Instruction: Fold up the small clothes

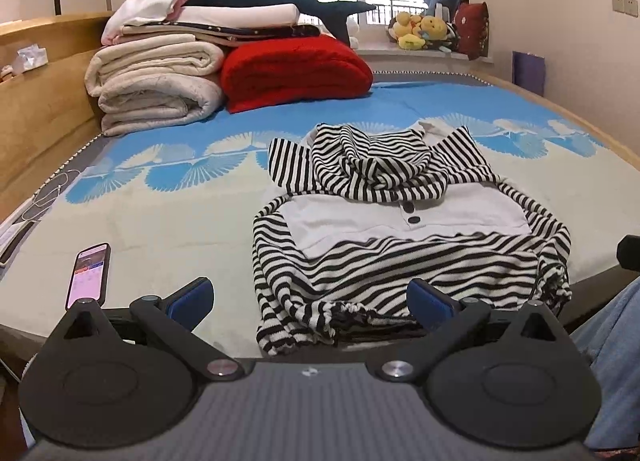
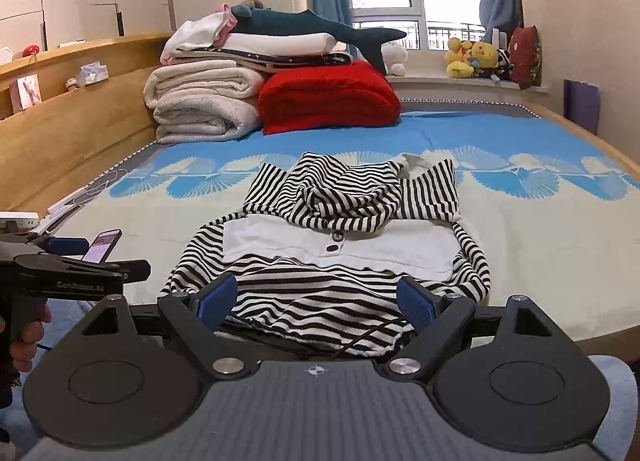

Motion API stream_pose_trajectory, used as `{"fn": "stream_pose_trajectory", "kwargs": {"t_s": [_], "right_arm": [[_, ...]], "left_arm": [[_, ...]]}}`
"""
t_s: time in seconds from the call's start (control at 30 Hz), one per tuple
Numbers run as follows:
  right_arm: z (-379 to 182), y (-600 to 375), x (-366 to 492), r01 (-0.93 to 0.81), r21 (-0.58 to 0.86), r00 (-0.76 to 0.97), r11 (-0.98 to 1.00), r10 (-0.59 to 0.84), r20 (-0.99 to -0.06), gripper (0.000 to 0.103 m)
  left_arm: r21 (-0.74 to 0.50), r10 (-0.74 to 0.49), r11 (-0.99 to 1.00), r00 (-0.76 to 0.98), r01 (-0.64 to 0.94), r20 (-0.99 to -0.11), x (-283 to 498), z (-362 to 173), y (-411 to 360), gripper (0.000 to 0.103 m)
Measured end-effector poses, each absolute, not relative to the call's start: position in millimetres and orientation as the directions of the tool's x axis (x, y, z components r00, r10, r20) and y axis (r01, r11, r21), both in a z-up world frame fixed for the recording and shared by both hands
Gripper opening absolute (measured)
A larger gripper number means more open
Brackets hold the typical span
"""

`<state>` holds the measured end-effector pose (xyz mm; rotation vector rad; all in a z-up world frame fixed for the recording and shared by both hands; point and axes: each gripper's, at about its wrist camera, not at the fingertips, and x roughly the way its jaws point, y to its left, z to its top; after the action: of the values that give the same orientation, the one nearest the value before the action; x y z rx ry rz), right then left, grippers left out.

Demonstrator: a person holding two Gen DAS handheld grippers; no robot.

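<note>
A black-and-white striped hooded top [image 1: 404, 229] lies flat near the bed's front edge, its hood crumpled, white chest panel buttoned, sleeves folded inward. Bare pale bedspread [image 1: 168, 221] spreads to its left, where a smartphone [image 1: 89, 275] rests. Left gripper [image 1: 310, 301] and right gripper [image 2: 316, 301] hover with jaws wide, holding nothing. Folded blankets [image 1: 160, 85] are stacked at the far corner.

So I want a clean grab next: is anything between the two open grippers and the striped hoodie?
Nothing visible. The striped hoodie lies directly ahead of the right gripper and left gripper; the phone sits off to its left.
</note>
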<state>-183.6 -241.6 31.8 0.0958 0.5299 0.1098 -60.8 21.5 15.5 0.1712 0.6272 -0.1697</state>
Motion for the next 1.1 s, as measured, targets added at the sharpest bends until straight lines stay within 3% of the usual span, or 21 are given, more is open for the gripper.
{"fn": "stream_pose_trajectory", "kwargs": {"t_s": [0.47,0.87,1.1], "right_arm": [[33.8,-237.7,-231.0,-0.064,0.164,0.858,0.984,0.138,-0.495,0.088],[63.5,-234.8,-286.6,-0.111,0.163,0.905,0.98,0.167,-0.392,0.088],[57.9,-244.0,-274.2,-0.089,0.204,0.895,0.975,0.167,-0.413,0.088]], "left_arm": [[0.134,-0.126,0.959,0.797,0.251,-0.591,-99.5,18.6,10.1,0.103],[0.169,-0.143,0.95,0.844,0.264,-0.517,-141.7,41.8,0.3,0.103],[0.167,-0.124,0.952,0.824,0.256,-0.552,-133.2,33.8,-0.4,0.103]]}}
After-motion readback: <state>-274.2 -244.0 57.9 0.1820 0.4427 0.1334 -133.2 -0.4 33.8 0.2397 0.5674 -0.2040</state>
